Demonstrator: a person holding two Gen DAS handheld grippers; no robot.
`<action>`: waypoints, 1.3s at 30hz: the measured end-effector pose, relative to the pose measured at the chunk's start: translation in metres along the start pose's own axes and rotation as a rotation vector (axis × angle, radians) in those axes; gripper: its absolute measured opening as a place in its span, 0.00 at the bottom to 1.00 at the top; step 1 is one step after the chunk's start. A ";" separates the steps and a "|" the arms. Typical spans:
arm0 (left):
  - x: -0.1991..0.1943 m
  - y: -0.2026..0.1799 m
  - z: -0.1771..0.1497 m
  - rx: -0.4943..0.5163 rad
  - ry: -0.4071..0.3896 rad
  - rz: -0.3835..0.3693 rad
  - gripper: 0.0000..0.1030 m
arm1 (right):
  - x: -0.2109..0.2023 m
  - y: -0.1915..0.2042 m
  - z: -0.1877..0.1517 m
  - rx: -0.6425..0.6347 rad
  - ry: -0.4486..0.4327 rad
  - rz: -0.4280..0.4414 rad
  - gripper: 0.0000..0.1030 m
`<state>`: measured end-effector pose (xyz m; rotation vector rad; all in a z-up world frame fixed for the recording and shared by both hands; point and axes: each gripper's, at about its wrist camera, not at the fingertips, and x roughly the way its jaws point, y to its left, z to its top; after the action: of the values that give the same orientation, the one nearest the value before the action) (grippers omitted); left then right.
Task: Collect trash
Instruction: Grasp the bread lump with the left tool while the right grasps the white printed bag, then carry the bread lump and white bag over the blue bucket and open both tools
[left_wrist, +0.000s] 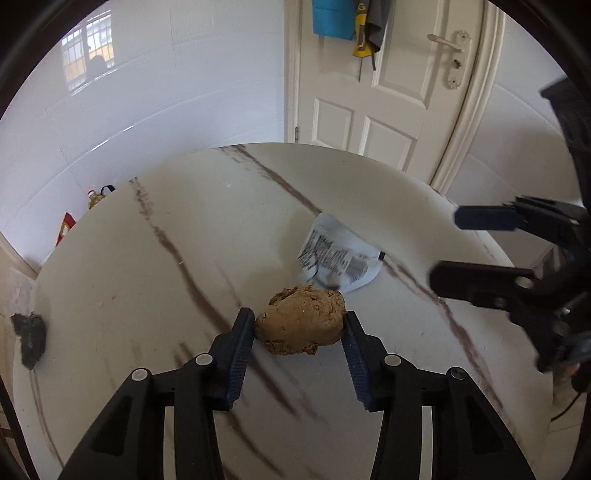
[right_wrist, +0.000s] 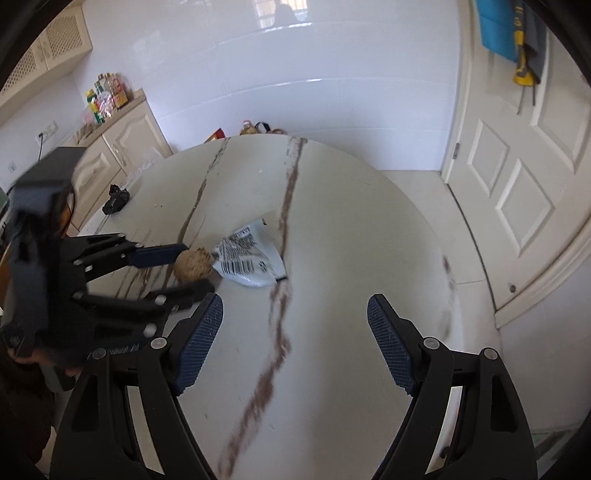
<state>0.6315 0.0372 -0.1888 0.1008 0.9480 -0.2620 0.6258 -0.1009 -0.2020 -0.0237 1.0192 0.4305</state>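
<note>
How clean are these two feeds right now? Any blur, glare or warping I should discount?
Left wrist view: the brown lump and the fingers are sharp; the right gripper is smeared; the table edge bows. Right wrist view: the left gripper is blurred; window glare sits on the wall tiles; the door curves.

you see glossy white tiled walls (right_wrist: 332, 74), a white panelled door (left_wrist: 388, 92), cream cabinets (right_wrist: 122, 144) on the left, and a round marble-veined bench (right_wrist: 332, 206).
</note>
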 end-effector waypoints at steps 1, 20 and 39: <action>-0.008 0.004 -0.005 0.004 -0.006 0.010 0.42 | 0.006 0.005 0.004 -0.013 0.009 0.003 0.77; -0.076 0.035 -0.061 -0.035 -0.041 0.099 0.43 | 0.063 0.049 0.027 -0.127 0.076 -0.083 0.46; -0.144 -0.097 -0.084 0.070 -0.093 -0.018 0.43 | -0.067 -0.009 -0.074 0.086 -0.066 0.132 0.14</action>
<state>0.4591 -0.0144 -0.1178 0.1434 0.8482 -0.3138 0.5383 -0.1477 -0.1879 0.1347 0.9769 0.5043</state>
